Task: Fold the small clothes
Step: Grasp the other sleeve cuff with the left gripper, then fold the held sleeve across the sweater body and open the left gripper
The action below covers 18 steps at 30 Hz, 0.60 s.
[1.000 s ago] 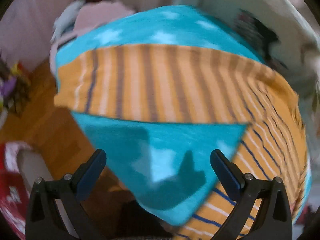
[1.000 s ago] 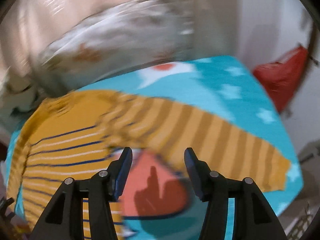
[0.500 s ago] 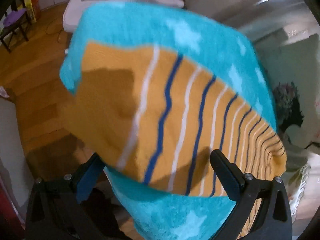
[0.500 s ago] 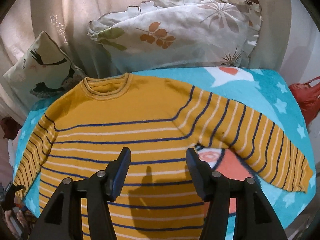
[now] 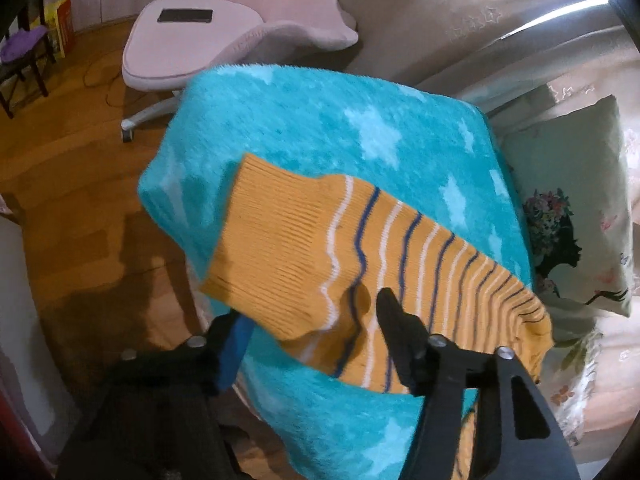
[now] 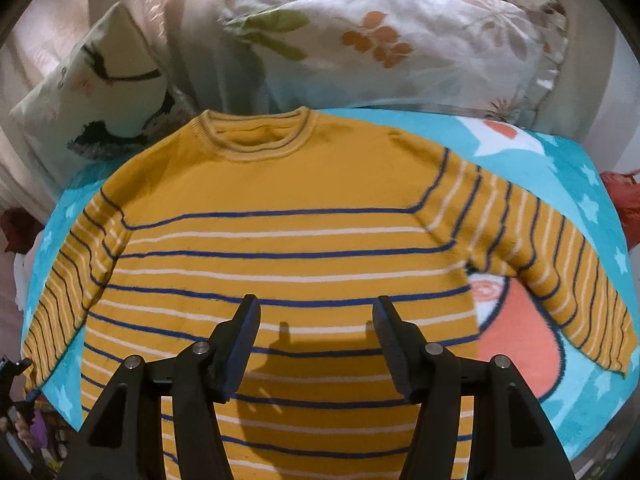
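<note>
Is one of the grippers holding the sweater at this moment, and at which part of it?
Nothing is held. The left gripper is open around the sweater's sleeve cuff; the right gripper hovers open above its body.

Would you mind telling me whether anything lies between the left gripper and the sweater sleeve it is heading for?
Nothing visible does. The left gripper is open with the sleeve cuff already between its fingers, flat on the blue blanket. The right gripper hovers open over the sweater body, equally unobstructed.
</note>
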Tool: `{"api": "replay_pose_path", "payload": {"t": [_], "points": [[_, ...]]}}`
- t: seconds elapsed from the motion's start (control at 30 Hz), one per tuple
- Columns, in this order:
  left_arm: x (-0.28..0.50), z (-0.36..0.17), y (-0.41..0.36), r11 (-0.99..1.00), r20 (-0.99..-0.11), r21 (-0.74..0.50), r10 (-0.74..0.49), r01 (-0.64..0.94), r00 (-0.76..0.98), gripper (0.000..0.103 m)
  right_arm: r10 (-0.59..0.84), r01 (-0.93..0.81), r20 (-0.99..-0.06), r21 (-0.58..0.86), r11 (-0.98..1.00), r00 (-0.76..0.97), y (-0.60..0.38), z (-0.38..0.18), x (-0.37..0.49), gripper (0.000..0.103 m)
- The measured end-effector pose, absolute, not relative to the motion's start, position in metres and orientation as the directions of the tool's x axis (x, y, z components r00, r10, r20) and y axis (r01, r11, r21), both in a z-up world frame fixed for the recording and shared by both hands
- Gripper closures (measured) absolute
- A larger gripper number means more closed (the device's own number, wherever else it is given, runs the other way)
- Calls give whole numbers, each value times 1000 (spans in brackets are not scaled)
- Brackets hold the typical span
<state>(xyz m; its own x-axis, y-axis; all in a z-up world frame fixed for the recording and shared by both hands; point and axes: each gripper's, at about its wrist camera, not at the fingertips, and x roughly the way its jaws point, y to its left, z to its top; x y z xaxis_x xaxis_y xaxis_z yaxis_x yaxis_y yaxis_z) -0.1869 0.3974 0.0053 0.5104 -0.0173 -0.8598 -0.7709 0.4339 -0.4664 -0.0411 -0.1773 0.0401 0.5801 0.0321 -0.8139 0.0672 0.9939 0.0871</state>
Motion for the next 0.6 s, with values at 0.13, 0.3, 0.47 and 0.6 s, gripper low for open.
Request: {"api": "replay_pose_path", "payload": {"t": [0.13, 0.3, 0.47, 0.6], "points": [[-185, 10, 399, 481, -890, -384, 35, -788, 455, 78, 40, 30, -817, 70, 997, 576, -163, 36, -38, 40], [-189, 38, 403, 496, -865, -395, 81, -773, 495, 96, 51, 4, -818, 65, 998, 573, -156, 32, -36, 40], [-165, 82, 387, 603, -833, -295, 218, -741, 509, 96, 56, 7, -807, 74, 997, 587, -167, 34, -40, 40], [-130, 129, 345, 732, -767, -252, 247, -633, 592, 96, 47, 44, -798, 92, 995, 601, -191, 37, -49, 40]]}}
